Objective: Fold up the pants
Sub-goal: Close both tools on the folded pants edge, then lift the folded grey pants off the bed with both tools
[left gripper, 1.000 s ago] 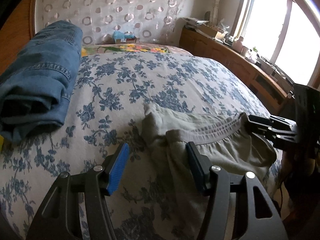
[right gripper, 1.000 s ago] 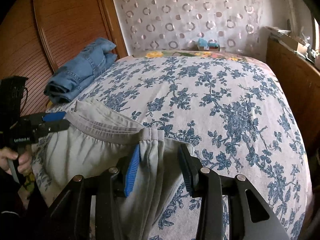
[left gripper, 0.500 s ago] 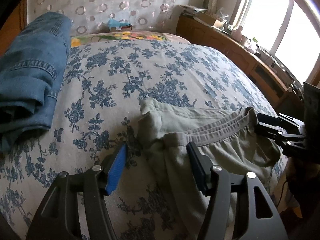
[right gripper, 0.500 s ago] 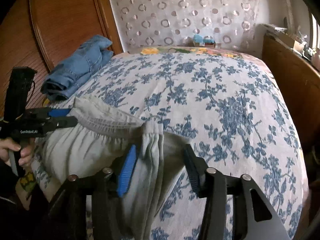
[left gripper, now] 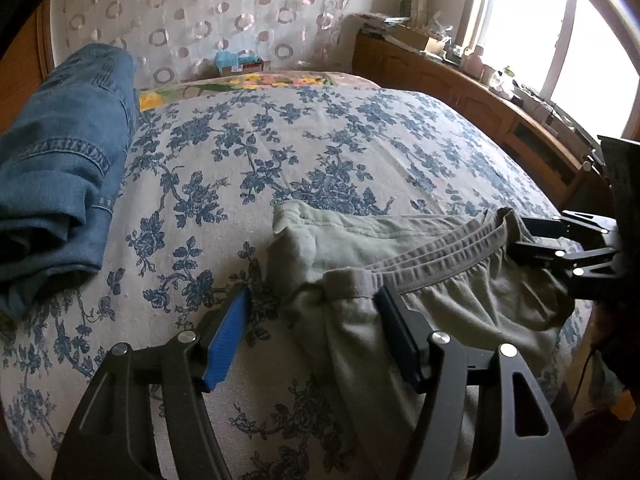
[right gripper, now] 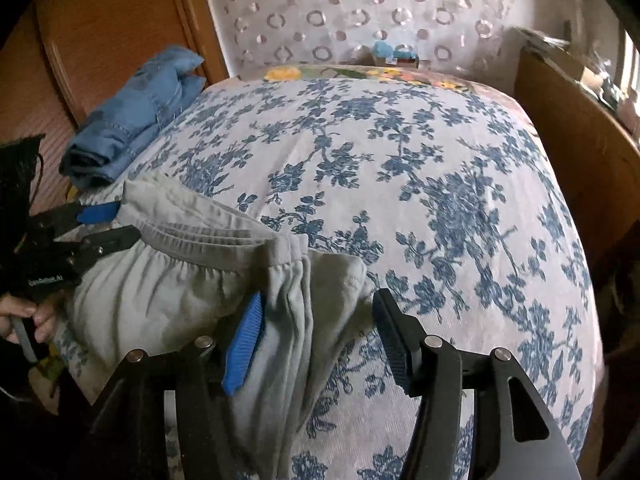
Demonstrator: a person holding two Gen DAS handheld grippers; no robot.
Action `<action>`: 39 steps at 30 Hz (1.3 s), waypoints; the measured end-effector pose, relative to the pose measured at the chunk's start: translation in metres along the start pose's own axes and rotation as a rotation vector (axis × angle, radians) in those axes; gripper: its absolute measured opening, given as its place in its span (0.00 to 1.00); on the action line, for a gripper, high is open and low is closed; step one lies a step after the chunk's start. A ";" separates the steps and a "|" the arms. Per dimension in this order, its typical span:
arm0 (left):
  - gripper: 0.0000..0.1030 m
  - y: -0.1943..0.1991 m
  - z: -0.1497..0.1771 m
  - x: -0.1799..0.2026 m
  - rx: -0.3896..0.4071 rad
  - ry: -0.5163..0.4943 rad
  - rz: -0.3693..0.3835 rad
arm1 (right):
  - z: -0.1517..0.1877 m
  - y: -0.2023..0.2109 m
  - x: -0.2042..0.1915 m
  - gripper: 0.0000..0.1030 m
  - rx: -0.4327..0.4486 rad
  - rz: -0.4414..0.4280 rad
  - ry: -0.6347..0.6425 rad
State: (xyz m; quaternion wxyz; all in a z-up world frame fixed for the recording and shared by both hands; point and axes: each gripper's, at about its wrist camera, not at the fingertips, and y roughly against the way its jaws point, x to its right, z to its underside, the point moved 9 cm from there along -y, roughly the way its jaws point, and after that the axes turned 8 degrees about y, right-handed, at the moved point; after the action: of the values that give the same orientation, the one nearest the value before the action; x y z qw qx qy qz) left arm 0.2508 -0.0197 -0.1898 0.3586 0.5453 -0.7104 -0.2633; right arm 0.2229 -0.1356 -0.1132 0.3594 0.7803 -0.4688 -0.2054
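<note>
Now we have both grippers, left (left gripper: 312,340) and right (right gripper: 316,340), open astride the waistband corners of the pants (left gripper: 440,280), spread wide on the bed (left gripper: 320,140), ready for pinching.

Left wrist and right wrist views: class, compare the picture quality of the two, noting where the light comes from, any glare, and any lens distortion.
Left wrist view: the window at upper right is blown out white, the floral bedspread evenly lit and sharp. Right wrist view: dimmer and slightly soft, with only a sliver of window at the right edge. Both views: fisheye bulges the bed and darkens the corners.
</note>
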 end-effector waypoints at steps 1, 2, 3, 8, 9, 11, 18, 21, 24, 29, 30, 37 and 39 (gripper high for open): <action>0.61 0.000 -0.001 0.000 -0.005 0.006 0.010 | -0.001 -0.002 0.000 0.57 -0.001 0.002 0.003; 0.58 0.000 -0.001 0.000 -0.010 0.010 0.021 | -0.002 -0.002 0.000 0.57 0.000 0.001 0.001; 0.56 0.000 -0.001 0.001 -0.014 0.012 0.030 | -0.002 -0.003 -0.001 0.57 0.002 0.001 -0.003; 0.49 0.000 -0.001 0.004 -0.015 0.024 0.043 | -0.004 -0.010 -0.002 0.57 0.006 0.012 0.009; 0.47 -0.001 -0.001 0.004 -0.013 0.024 0.046 | -0.005 -0.011 -0.003 0.53 0.008 0.012 0.013; 0.39 -0.001 0.000 0.007 -0.012 0.031 0.057 | -0.006 -0.012 -0.005 0.43 0.015 -0.002 0.024; 0.19 0.001 -0.001 0.012 -0.010 0.073 0.095 | -0.008 -0.016 -0.007 0.16 0.027 -0.075 -0.003; 0.18 0.008 -0.003 0.015 0.003 0.064 0.097 | -0.009 -0.016 -0.006 0.14 0.030 -0.083 -0.002; 0.18 0.016 -0.007 0.017 0.016 0.069 0.114 | -0.014 -0.009 -0.006 0.14 0.061 -0.112 -0.021; 0.18 0.035 -0.020 0.025 0.063 0.054 0.123 | -0.025 0.012 -0.009 0.14 0.122 -0.129 -0.007; 0.18 0.040 -0.023 0.026 0.076 0.053 0.126 | -0.028 0.016 -0.010 0.14 0.131 -0.127 0.001; 0.18 0.069 -0.048 0.029 0.155 0.047 0.131 | -0.051 0.035 -0.010 0.14 0.193 -0.110 0.041; 0.18 0.076 -0.054 0.028 0.179 0.042 0.123 | -0.060 0.039 -0.009 0.14 0.214 -0.108 0.053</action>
State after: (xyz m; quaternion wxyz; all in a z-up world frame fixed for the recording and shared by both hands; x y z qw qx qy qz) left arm 0.2454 -0.0254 -0.0927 0.3388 0.5360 -0.7555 -0.1647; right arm 0.2347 -0.1172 -0.0444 0.2750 0.8434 -0.4357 -0.1525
